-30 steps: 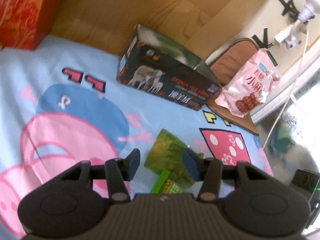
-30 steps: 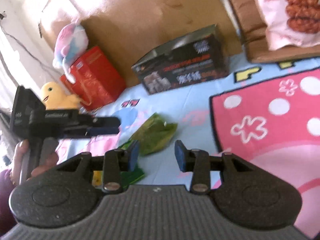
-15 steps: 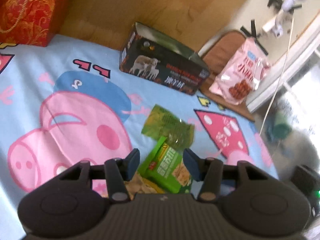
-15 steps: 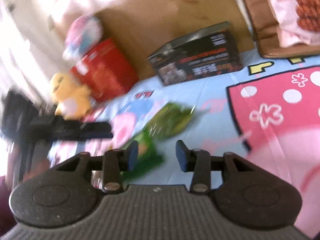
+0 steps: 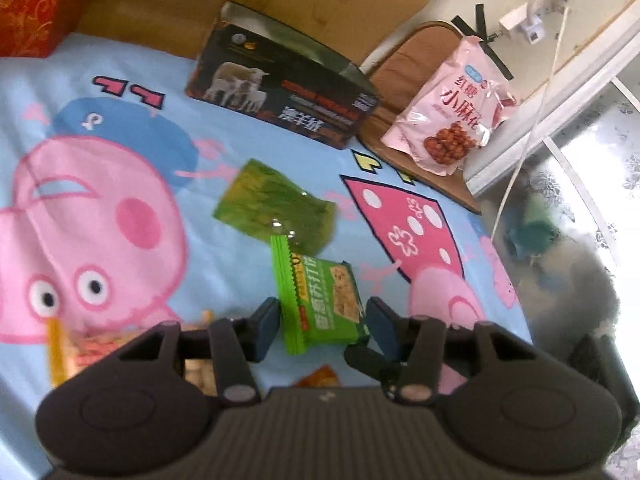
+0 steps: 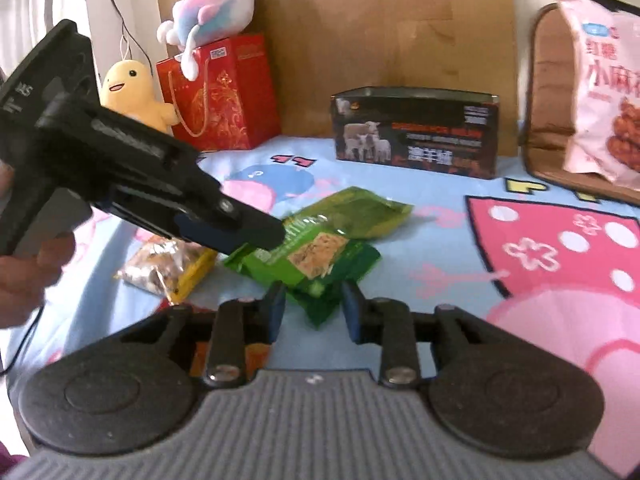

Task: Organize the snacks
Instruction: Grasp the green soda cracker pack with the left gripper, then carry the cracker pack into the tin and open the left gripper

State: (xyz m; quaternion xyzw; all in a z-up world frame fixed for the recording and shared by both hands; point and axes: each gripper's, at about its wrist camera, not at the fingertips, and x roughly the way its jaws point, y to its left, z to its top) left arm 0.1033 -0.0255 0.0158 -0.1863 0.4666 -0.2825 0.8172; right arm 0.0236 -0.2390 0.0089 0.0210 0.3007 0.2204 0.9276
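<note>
A green cracker packet (image 5: 320,304) lies on the cartoon blanket (image 5: 120,152), framed by the fingers of my left gripper (image 5: 323,326). That gripper stands open, its pads clear of the packet. A translucent green bag (image 5: 276,208) lies just beyond. In the right wrist view the left gripper (image 6: 256,232) hovers over the far end of the cracker packet (image 6: 316,252). My right gripper (image 6: 314,308) is closing, with the packet's near corner between its jaws and the pads not pressing on it. A black open-topped box (image 6: 416,132) with sheep on it stands at the back.
A yellow-edged snack bag (image 6: 168,264) lies left of the green packets. A pink snack bag (image 5: 448,120) leans on a brown cushion (image 5: 416,56). A red gift bag (image 6: 220,96) and plush toys (image 6: 136,92) stand at the cardboard wall. The blanket ends at the right (image 5: 516,308).
The left gripper has drawn back over the blanket, bringing the cracker packet between its fingers. The right view has rolled upright and come closer to the green packets.
</note>
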